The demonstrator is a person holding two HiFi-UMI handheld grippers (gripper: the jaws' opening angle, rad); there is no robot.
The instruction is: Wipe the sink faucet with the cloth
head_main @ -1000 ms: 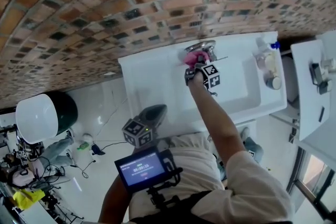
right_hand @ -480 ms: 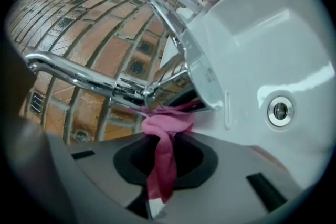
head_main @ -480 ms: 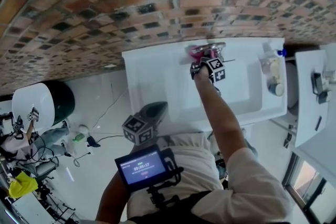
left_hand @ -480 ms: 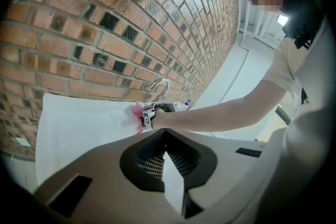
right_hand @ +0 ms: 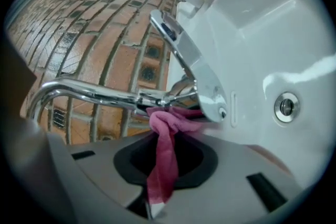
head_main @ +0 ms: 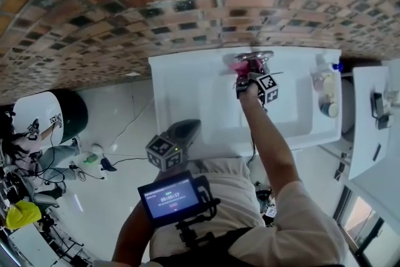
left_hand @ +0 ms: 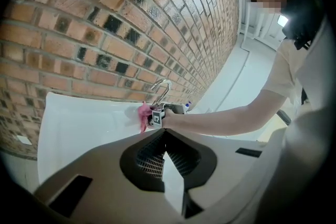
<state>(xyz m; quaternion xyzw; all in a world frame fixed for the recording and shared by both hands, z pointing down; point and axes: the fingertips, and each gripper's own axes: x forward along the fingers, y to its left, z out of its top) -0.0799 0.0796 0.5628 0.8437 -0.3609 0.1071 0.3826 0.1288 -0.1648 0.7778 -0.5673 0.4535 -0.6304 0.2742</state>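
A chrome faucet [head_main: 253, 58] stands at the back of the white sink [head_main: 187, 90] against the brick wall. My right gripper [head_main: 244, 77] is shut on a pink cloth [head_main: 240, 67] and presses it to the faucet's base. In the right gripper view the cloth [right_hand: 164, 139] runs from the shut jaws of that gripper [right_hand: 156, 196] up to a bunched wad under the faucet's [right_hand: 94, 94] spout and handle. My left gripper [head_main: 186, 130] hangs by the sink's front edge, well away from the faucet. Its jaws [left_hand: 170, 168] are shut with nothing in them.
Bottles and a cup [head_main: 322, 81] stand on the sink's right end. A second white counter [head_main: 369, 122] lies further right. A black and white bin [head_main: 47, 119] and cables [head_main: 106, 162] are on the floor at the left. The basin's overflow hole [right_hand: 286, 106] is beside the faucet.
The right gripper stays at the faucet's base with the cloth, which looks more tucked under the faucet now. The head view has drifted. The left gripper has not moved.
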